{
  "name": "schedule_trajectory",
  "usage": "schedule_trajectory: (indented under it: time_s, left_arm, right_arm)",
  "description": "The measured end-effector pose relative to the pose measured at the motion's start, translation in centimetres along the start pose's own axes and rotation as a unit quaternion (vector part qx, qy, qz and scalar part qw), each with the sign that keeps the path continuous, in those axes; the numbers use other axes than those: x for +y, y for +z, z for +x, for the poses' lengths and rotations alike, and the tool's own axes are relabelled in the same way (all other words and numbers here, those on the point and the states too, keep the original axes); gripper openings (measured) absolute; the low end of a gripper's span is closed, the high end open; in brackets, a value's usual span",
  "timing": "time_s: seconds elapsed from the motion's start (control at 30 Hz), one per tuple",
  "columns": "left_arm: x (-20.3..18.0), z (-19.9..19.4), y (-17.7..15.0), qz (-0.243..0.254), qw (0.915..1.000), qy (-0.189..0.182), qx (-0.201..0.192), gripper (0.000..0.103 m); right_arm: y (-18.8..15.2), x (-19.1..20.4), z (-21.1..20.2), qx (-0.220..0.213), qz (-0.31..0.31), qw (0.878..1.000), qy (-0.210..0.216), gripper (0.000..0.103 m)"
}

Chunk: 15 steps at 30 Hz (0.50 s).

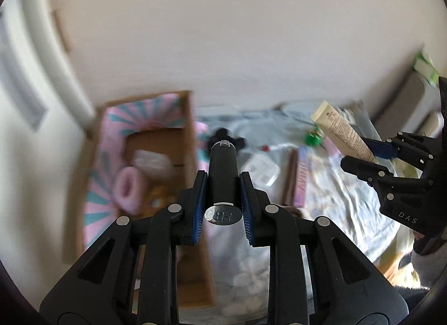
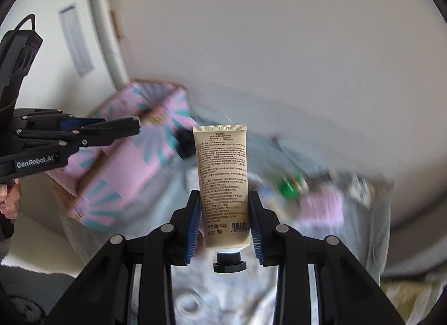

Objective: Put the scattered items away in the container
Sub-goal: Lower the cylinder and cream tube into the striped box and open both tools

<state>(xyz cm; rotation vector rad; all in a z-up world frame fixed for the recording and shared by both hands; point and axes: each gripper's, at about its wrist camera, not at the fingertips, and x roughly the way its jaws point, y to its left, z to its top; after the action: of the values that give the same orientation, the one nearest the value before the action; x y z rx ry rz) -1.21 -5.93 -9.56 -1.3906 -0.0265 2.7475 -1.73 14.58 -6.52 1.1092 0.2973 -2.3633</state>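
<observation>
My left gripper (image 1: 223, 185) is shut on a black cylindrical tube (image 1: 222, 174) with a silver end cap, held above the right edge of the cardboard box (image 1: 187, 135). The box has pink and teal flaps and holds a pink fuzzy roll (image 1: 128, 189) and a clear packet (image 1: 152, 164). My right gripper (image 2: 225, 207) is shut on a cream hand-cream tube (image 2: 223, 182), its black cap toward the camera. It also shows in the left wrist view (image 1: 342, 132). The box lies to the left in the right wrist view (image 2: 134, 163).
A pale blue cloth (image 1: 321, 199) carries scattered items: a clear plastic case (image 1: 261, 170), a pink flat box (image 1: 303, 174), a green toy (image 1: 314, 137), a black object (image 1: 223, 133). A white wall rises behind. The left gripper shows in the right wrist view (image 2: 111, 128).
</observation>
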Motion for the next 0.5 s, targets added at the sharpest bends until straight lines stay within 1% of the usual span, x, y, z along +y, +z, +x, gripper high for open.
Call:
schedule_trajectory:
  time_s: [0.1,0.23,0.27,0.37,0.5]
  left_arm:
    - [2.1,-1.1,-0.4,-0.020,0.9994,0.029,-0.006,0.021]
    - [4.7,-2.0,-1.6,-0.051,0.9971,0.056,-0.004,0.021]
    - [5.3,-2.0,-2.0,-0.057,0.9964,0.063,-0.002,0.021]
    - [6.8,-1.7,-3.1,-0.080,0.9939,0.076,0.004,0.021]
    - [8.5,-0.8,-4.6,-0.109,0.9908,0.078,0.018,0.021]
  right_arm:
    - [2.6,2.6,0.4,-0.015,-0.030,0.999,0.030,0.030]
    - [5.7,5.7,1.4,-0.018,-0.035,0.995,0.094,0.030]
    - [6.3,6.5,1.7,-0.019,-0.040,0.993,0.105,0.030]
    - [7.7,9.4,3.0,-0.012,-0.065,0.990,0.127,0.030]
    - [8.7,12.3,5.4,0.014,-0.082,0.986,0.141,0.030]
